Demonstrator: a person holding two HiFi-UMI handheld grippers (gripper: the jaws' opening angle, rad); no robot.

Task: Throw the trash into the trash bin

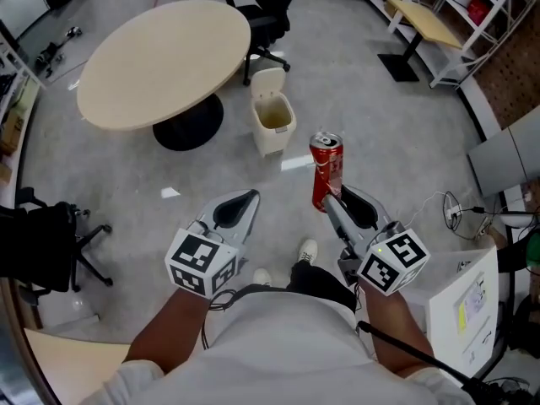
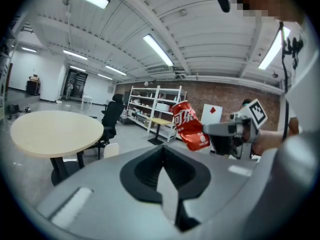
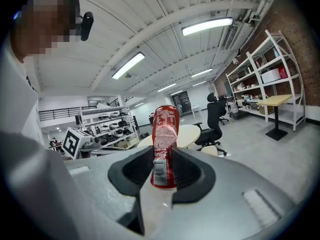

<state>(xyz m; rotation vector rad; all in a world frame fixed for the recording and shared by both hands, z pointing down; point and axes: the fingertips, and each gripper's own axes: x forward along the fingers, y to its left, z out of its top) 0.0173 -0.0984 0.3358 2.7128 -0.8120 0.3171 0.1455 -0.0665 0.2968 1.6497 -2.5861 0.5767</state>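
My right claw [image 3: 162, 170] is clamped on a red drink can [image 3: 165, 143]. The two jaws press its lower part from either side, so it stands upright between them with its top well above the jaw tips. The can is dented along its side and carries a barcode near the bottom. In the head view it hangs over the grey floor [image 1: 380, 133], just ahead of my shoes [image 1: 308, 248].

My left claw [image 2: 163, 159] has its jaws together with nothing between them. It is held about level with the right one, just beside it. From its own view the can shows tilted off to the right, in the other claw's hold.

Ahead of both claws, and apart from the can, the small cream bin [image 1: 272, 125] stands on the floor with its lid tipped up and its mouth open. It sits just beside the black foot of a round pale table [image 1: 160, 57]. A black office chair [image 1: 268, 15] stands behind the bin, at the table's far edge. Farther right are a small desk [image 1: 432, 22] and white shelves [image 1: 472, 7]
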